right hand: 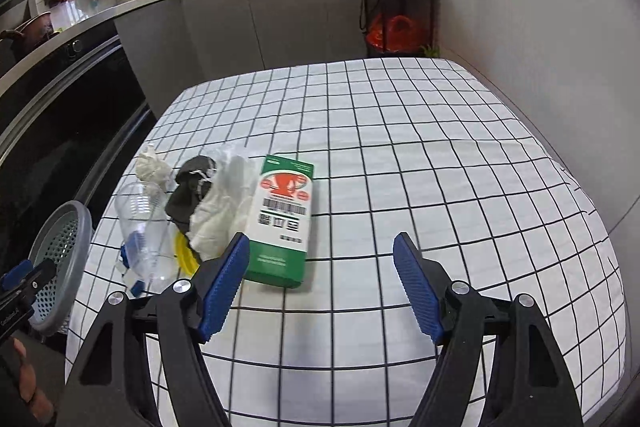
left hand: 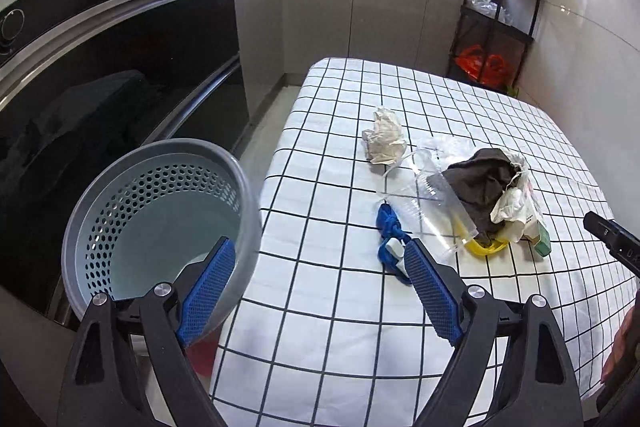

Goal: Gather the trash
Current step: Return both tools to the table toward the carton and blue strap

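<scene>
A pile of trash lies on the checked tablecloth [left hand: 328, 307]: a crumpled paper ball [left hand: 383, 137], a clear plastic cup [left hand: 430, 205], a blue scrap [left hand: 390, 233], a dark cloth [left hand: 480, 183], a yellow ring [left hand: 486, 247] and white plastic wrap [left hand: 514, 203]. A green and white carton [right hand: 282, 219] lies flat beside the pile [right hand: 208, 215]. A grey perforated bin [left hand: 160, 223] stands left of the table. My left gripper [left hand: 320, 259] is open and empty, between the bin and the pile. My right gripper [right hand: 322, 255] is open and empty, just before the carton.
A black oven front [left hand: 100, 67] and grey cabinets [left hand: 360, 15] stand behind the bin. A black shelf rack [left hand: 496, 19] with an orange bag stands at the far corner by the white wall [right hand: 540, 27]. The table's right half [right hand: 460, 167] is bare cloth.
</scene>
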